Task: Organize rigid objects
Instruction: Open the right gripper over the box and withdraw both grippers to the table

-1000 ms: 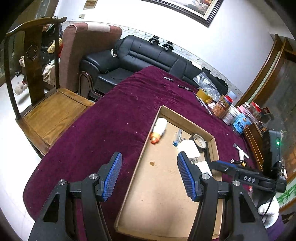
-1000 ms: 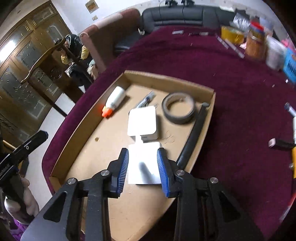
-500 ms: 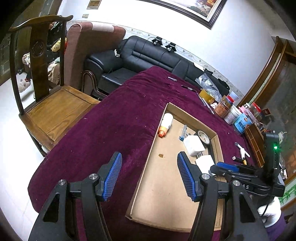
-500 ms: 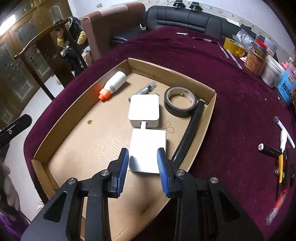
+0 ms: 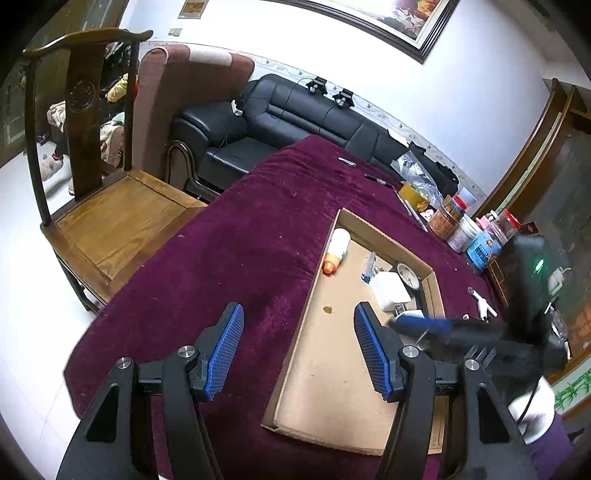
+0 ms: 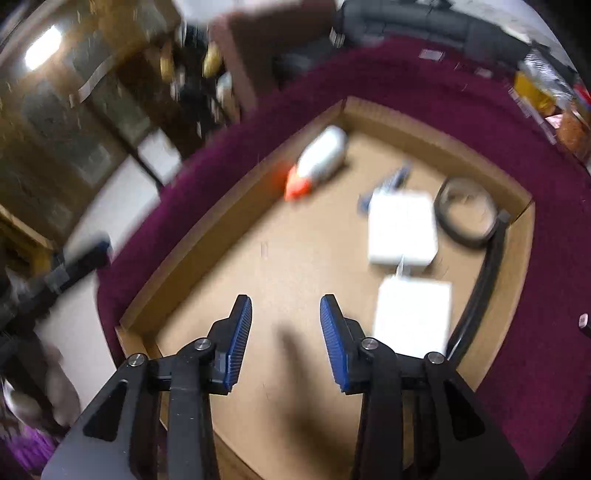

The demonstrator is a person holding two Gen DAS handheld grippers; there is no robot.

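Right tool (image 6: 285, 339) pulled off adapter (image 6: 413, 313), 2 adapters, tape (image 6: 466, 211) beside

To my left stands a wooden chair (image 5: 110, 218), with a maroon armchair (image 5: 184, 107) behind it. A black leather sofa (image 5: 295, 122) lines the white wall beyond the bench (image 5: 240, 240), under a framed picture (image 5: 399, 18). Jars and tubs (image 5: 465, 229) cluster at the bench's far right edge.

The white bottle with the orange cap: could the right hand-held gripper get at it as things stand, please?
Probably yes. The right hand-held gripper is open and empty over the cardboard tray, and bare tray floor lies between it and the white bottle.
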